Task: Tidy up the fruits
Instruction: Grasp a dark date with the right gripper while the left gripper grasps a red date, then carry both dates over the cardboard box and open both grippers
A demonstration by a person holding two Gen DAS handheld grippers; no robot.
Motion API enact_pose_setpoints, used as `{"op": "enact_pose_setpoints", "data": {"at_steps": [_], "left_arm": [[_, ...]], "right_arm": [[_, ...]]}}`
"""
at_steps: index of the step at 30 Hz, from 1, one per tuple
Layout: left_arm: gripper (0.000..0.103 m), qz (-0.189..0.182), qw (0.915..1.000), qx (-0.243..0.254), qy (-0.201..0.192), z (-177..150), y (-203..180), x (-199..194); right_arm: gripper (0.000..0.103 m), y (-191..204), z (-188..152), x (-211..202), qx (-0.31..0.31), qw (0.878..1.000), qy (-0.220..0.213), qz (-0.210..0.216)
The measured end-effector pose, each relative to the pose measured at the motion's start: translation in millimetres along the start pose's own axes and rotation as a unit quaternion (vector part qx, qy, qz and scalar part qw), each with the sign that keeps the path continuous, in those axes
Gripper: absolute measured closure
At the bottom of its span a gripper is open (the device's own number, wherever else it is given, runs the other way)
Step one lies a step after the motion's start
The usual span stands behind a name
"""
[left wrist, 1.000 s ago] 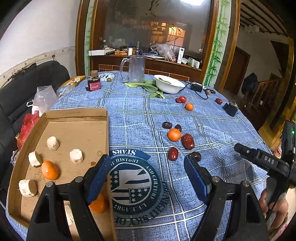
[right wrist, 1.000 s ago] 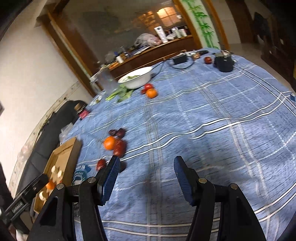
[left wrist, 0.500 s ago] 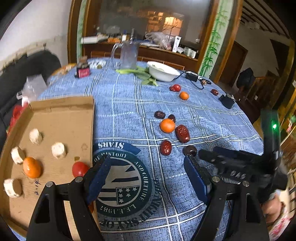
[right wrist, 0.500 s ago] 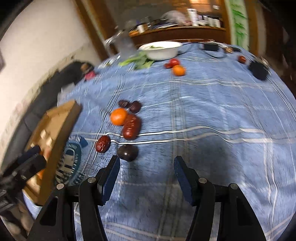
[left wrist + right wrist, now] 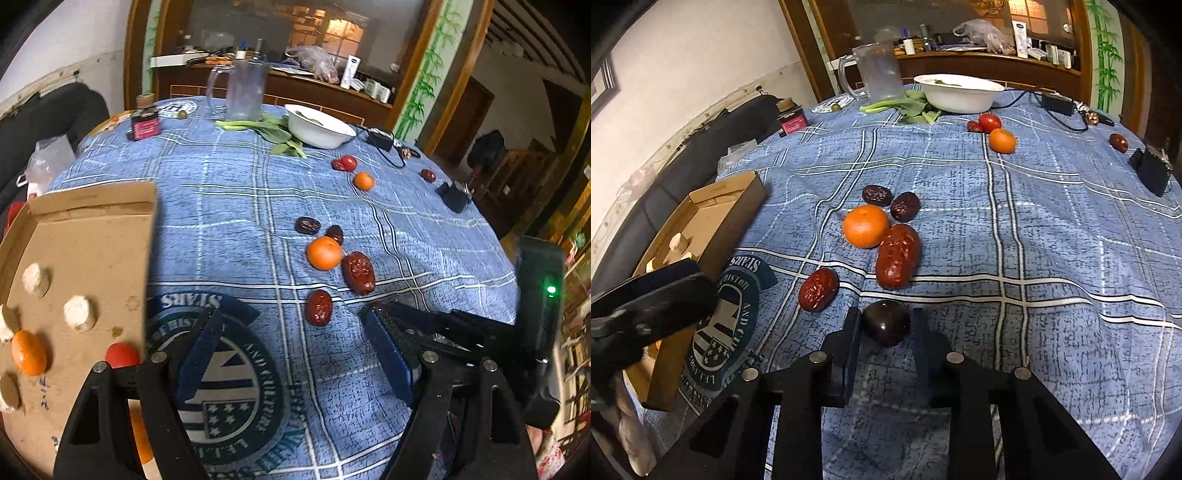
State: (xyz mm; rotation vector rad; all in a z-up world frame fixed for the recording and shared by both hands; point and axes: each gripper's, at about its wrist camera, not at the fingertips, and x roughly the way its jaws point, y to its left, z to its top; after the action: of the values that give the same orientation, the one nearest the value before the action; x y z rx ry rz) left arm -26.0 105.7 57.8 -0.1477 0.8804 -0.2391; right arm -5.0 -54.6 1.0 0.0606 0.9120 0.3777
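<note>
The right gripper sits low on the surface with its jaws narrowed around a dark round plum, both pads touching or nearly touching its sides; the plum rests on the blue plaid cloth. Just beyond it, at 12 o'clock, lies a large red date touching an orange, with a smaller red date at 10 o'clock and two dark dates further out, so the room ahead of the pads is tight. To 3 o'clock the cloth runs bare up to the rounded far edge. The left gripper hovers over the printed emblem with its jaws spread wide and holding nothing. At its 9 o'clock the cardboard tray lies close, its near wall just beside the left pad; inside it are a tomato against that wall, a second orange and pale round pieces. Far back at 12 o'clock stand a white bowl, greens and a glass pitcher, with another tomato and a small orange near the bowl.
</note>
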Motion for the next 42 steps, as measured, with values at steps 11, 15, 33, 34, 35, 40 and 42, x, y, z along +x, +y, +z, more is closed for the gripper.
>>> {"op": "enact_pose_setpoints", "data": {"at_steps": [11, 15, 33, 34, 35, 40, 42], "left_arm": [[0.052, 0.013, 0.9978, 0.05, 0.041, 4.9, -27.5, 49.3], [0.078, 0.016, 0.9954, 0.069, 0.064, -0.7, -35.2, 67.0], [0.082, 0.027, 0.9991, 0.003, -0.033, -4.1, 36.8, -46.3], [0.082, 0.032, 0.9989, -0.003, -0.036, -4.1, 45.7, -51.2], [0.082, 0.038, 0.9984, -0.012, -0.039, -4.2, 56.8, -57.9], [0.082, 0.076, 0.995, -0.039, -0.051, -2.1, 107.2, -82.8], [0.082, 0.087, 0.9939, -0.046, -0.05, 0.8, 123.5, -85.7]], "right_arm": [[0.076, -47.2, -9.0, -19.3, 0.084, 0.996, -0.023, -0.03], [0.076, -49.2, -11.4, -22.1, 0.087, 0.996, -0.024, -0.027], [0.075, -15.3, -17.6, -45.4, 0.075, 0.996, -0.044, -0.002], [0.075, -4.2, -16.1, -49.7, 0.066, 0.997, -0.046, 0.003], [0.075, 3.4, -14.1, -52.4, 0.059, 0.997, -0.047, 0.007], [0.075, 53.6, 1.4, -61.8, 0.014, 0.998, -0.047, 0.04], [0.075, 78.7, 10.8, -56.9, -0.004, 0.997, -0.038, 0.06]]}}
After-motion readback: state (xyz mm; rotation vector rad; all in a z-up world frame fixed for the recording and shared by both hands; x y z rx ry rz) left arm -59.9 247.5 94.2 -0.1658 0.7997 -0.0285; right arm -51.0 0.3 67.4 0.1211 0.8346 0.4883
